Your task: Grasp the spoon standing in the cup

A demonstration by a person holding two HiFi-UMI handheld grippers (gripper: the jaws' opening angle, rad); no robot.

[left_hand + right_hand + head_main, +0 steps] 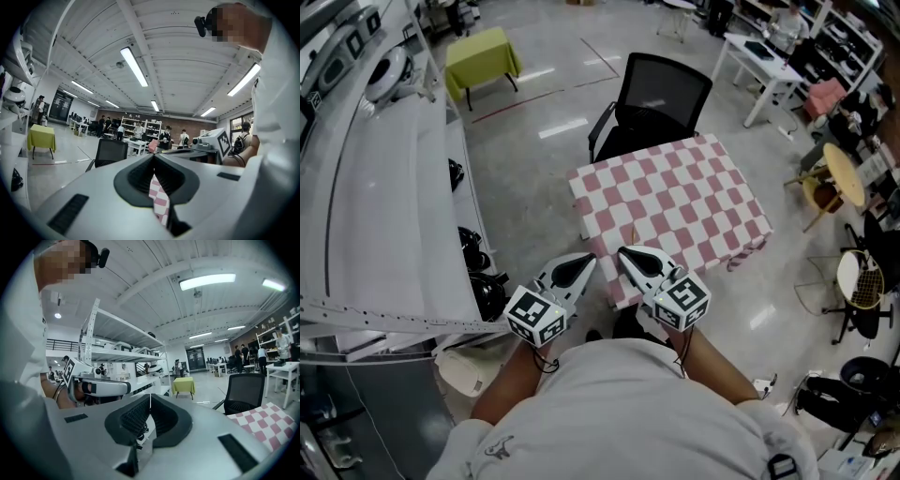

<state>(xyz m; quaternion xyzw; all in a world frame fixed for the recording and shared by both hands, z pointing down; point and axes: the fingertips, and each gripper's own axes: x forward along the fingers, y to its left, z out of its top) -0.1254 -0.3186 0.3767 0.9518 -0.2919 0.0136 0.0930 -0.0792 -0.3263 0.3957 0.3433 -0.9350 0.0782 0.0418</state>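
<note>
Holding both tools close to the chest, over the near edge of the pink-and-white checked table (675, 202). On the left gripper (587, 262) the jaws are pressed together on nothing; the right gripper (626, 253) matches, tips touching, empty. Square black-and-white markers on their cubes carry no legible words. The spoon and cup show in no view.

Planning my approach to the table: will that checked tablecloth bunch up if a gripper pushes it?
Probably floppy: the tablecloth hangs over the edges in soft folds. Nothing visible sits on it, so a push would likely wrinkle or drag it.
</note>
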